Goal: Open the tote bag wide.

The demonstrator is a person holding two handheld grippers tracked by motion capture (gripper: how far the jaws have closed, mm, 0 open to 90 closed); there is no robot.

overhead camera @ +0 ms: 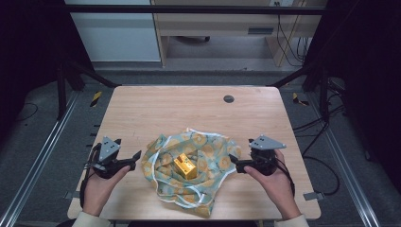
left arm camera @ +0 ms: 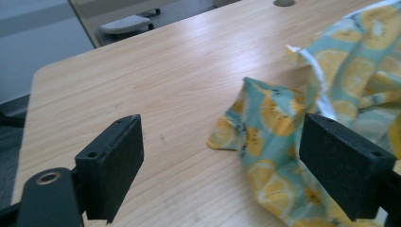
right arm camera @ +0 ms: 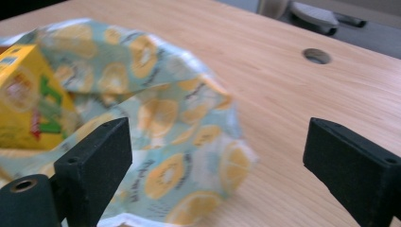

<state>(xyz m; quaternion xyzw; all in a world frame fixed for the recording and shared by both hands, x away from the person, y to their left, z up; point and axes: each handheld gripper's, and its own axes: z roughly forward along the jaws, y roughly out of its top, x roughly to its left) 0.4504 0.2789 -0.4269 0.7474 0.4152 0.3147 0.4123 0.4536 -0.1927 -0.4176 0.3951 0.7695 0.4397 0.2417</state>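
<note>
While both hands rest low at the near edge of the bench (overhead camera: 142, 101), the lemon-print cloth (overhead camera: 191, 168) lies crumpled between them, a little nearer the person than the middle of the top. Its rumpled outline runs longest from the far right corner toward a near tail that points at the person's edge, with a white hem showing along the folds. A small yellow box (overhead camera: 185, 166) sits in the hollow at the cloth's middle, its long side slanting from far left to near right; the right gripper view shows it (right arm camera: 28, 94) half ringed by raised folds. The left tongs (overhead camera: 135, 158) stand released, jaws wide apart, with a cloth corner (left arm camera: 265, 123) lying on the wood just ahead of them and nothing pressed between the pads. The right tongs (overhead camera: 235, 163) are likewise released, a fold of cloth (right arm camera: 189, 142) below the gap, untouched. A round dark hole (overhead camera: 229, 99) marks the far side of the bench, well apart from everything.
</note>
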